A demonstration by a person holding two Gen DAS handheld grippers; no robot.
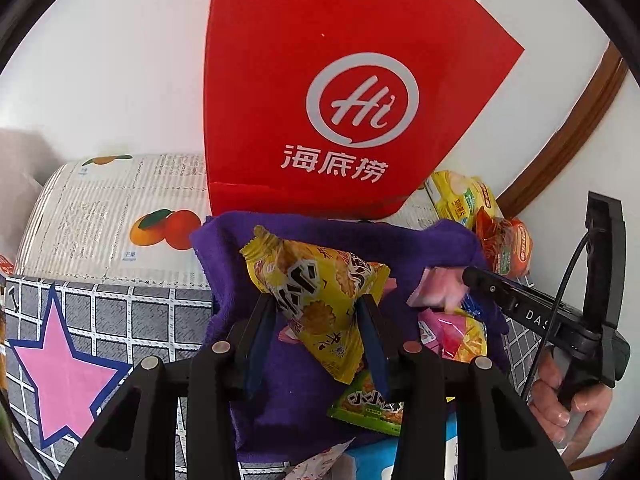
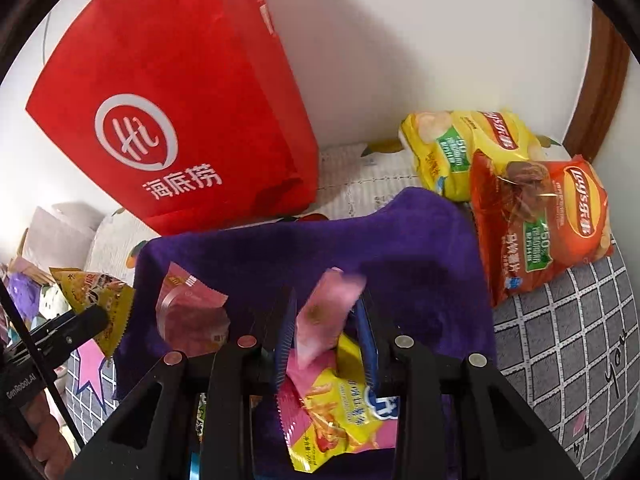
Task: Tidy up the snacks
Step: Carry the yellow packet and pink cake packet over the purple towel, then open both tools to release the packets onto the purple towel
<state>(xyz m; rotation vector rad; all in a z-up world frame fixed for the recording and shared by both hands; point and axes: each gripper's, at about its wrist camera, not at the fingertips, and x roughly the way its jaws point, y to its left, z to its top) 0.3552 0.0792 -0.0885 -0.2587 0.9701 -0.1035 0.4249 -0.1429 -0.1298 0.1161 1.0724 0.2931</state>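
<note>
Left wrist view: red paper bag (image 1: pixel 320 92) is standing at upper centre against the white wall, its mouth out of sight, well above both packets. Purple cloth (image 1: pixel 288 392) is spreading below it across the middle of the frame, over a grey checked sheet (image 1: pixel 132 320) with a pink star at lower left.

Left gripper (image 1: pixel 320 328) is holding a yellow snack packet (image 1: pixel 316 300), pads pressing its sides, long axis running from upper left to lower centre. Right gripper (image 1: pixel 468 276) is reaching in from the right edge, carrying a small pink packet (image 1: pixel 436 288); a hand is gripping its handle at lower right.

Right wrist view: right gripper (image 2: pixel 326 336), jaws narrow, is pinching that pink packet (image 2: pixel 324 316), blurred, at centre frame. Bag is lying up and left of it, so likely the left gripper is nearer.

Loose items on the cloth: pink-and-yellow fries packet (image 2: pixel 336 420) directly under the right gripper, another pink packet (image 2: pixel 192 312) at left, green packet (image 1: pixel 368 404) low in the left view. Two Lay's bags, yellow (image 2: pixel 460 148) and orange (image 2: pixel 544 224), are sitting at right, clear of the path.
</note>
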